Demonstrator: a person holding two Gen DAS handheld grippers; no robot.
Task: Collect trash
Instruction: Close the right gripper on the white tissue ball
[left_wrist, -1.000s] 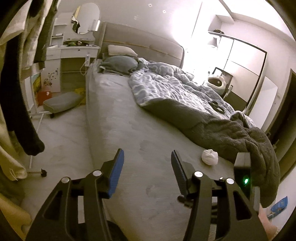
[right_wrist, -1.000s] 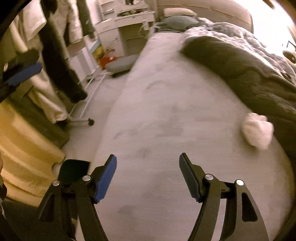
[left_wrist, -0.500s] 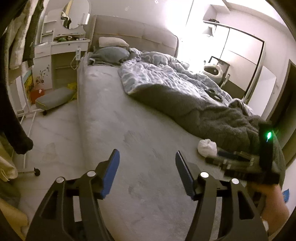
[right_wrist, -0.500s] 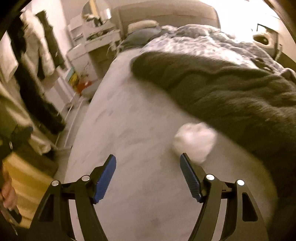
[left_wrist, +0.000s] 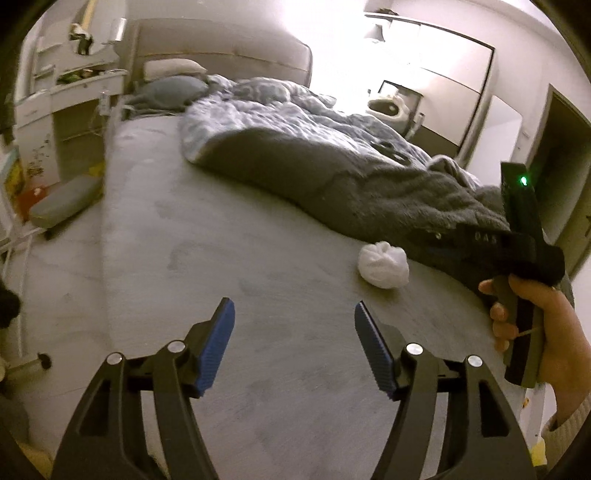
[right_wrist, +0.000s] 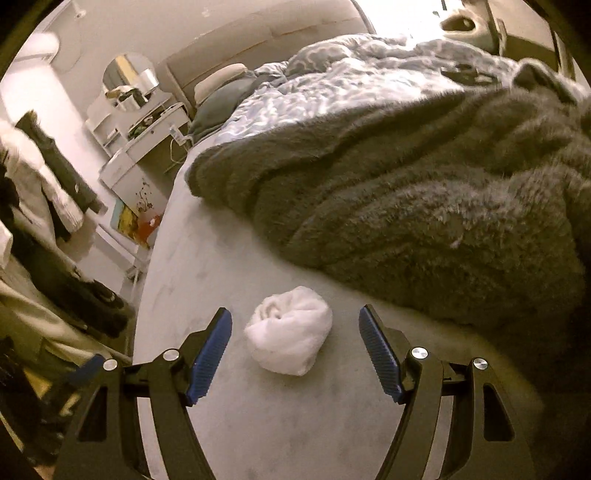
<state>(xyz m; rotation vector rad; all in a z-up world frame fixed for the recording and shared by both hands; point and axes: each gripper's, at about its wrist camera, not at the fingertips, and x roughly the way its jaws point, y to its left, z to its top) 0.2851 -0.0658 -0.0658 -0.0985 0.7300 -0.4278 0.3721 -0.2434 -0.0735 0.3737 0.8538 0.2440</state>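
Right gripper (right_wrist: 295, 349) wide open, empty, straddling crumpled white tissue ball (right_wrist: 289, 330) on grey bed sheet (right_wrist: 236, 424), just beside dark fuzzy blanket (right_wrist: 424, 221). Left gripper (left_wrist: 293, 345) likewise open, empty. Risk: pinching sheet or blanket, squashing tissue sideways.

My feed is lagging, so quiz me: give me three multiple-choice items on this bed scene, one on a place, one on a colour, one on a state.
1. Where does the crumpled tissue wad lie?
A. on the floor
B. on the bare mattress, beside the dark fleece blanket
C. on a pillow

2. What colour is the wad?
A. white
B. red
C. black

3. How is the right tool?
A. shut on the wad
B. shut and empty
C. open, a finger on each side of the wad

Answers:
1 B: it sits on the grey sheet at the blanket's edge.
2 A: both views show it white.
3 C: gaps show between the blue pads and the wad.
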